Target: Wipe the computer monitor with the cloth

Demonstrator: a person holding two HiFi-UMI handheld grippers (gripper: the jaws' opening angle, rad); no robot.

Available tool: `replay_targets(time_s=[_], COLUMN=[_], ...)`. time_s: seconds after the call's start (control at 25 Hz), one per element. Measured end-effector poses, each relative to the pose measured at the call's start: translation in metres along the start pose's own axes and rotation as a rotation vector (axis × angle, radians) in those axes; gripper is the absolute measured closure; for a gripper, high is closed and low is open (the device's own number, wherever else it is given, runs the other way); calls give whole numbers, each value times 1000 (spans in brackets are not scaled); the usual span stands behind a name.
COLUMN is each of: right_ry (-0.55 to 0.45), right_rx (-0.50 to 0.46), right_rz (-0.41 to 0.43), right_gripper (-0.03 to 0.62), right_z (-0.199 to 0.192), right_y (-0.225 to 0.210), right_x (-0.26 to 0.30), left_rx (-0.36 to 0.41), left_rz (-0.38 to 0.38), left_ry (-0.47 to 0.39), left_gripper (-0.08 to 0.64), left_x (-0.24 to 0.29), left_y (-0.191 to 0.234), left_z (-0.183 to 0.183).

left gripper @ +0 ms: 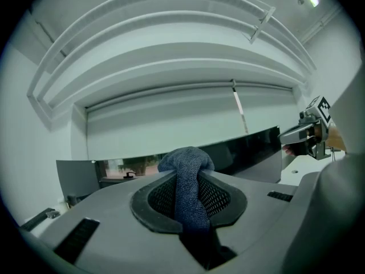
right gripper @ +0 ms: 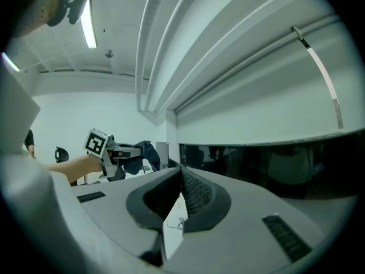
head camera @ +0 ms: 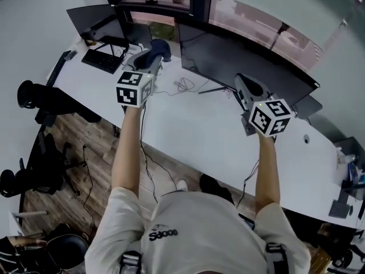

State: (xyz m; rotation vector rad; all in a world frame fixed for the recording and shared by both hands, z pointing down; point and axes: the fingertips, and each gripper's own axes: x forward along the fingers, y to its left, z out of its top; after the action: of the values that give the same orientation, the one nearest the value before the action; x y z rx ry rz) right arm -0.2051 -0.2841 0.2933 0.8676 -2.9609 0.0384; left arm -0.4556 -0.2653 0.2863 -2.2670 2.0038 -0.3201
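A dark blue cloth [head camera: 162,49] is bunched in my left gripper [head camera: 154,57], which is shut on it above the desk's far left part. In the left gripper view the cloth [left gripper: 188,201] stands up between the pads. The wide dark monitor [head camera: 245,67] stands at the back of the white desk [head camera: 194,124]; its screen [left gripper: 251,147] lies ahead and to the right of the cloth, apart from it. My right gripper [head camera: 244,87] hovers just before the monitor's lower middle, shut on nothing [right gripper: 181,178]. From the right gripper view the screen [right gripper: 274,164] fills the right side.
A second monitor [head camera: 94,17] and a black keyboard [head camera: 102,60] sit at the desk's left end. Loose cables [head camera: 183,85] lie before the main monitor. Office chairs [head camera: 40,99] stand on the wood floor at left. Small items crowd the desk's right end [head camera: 348,176].
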Motion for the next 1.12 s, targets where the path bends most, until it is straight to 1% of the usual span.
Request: replay_targets(time_s=[0.24, 0.4, 0.6, 0.72, 0.8, 0.92, 1.0, 1.12], right_ry=[-12, 7, 39, 28, 21, 24, 26, 31], right_rx=[-84, -96, -98, -86, -76, -80, -79, -70], right_rz=[-19, -29, -72, -98, -98, -93, -96, -96], right_gripper=[595, 595, 595, 595, 595, 595, 595, 595], right_z=[18, 20, 9, 7, 8, 9, 8, 5], right_y=[-33, -53, -75, -87, -92, -96, -99, -103], right_x=[30, 38, 37, 32, 28, 23, 19, 14], left_rx=[50, 73, 86, 85, 75, 36, 15, 31], left_rz=[14, 24, 22, 22, 7, -22, -28, -29], left_ry=[-7, -1, 12, 25, 36, 42, 40, 55], left_gripper=[482, 482, 482, 482, 482, 482, 482, 482], left_x=[71, 115, 157, 177, 188, 197, 199, 201], left_y=[30, 47, 58, 61, 59, 53, 50, 43], left_z=[31, 44, 50, 51, 50, 46, 46, 47])
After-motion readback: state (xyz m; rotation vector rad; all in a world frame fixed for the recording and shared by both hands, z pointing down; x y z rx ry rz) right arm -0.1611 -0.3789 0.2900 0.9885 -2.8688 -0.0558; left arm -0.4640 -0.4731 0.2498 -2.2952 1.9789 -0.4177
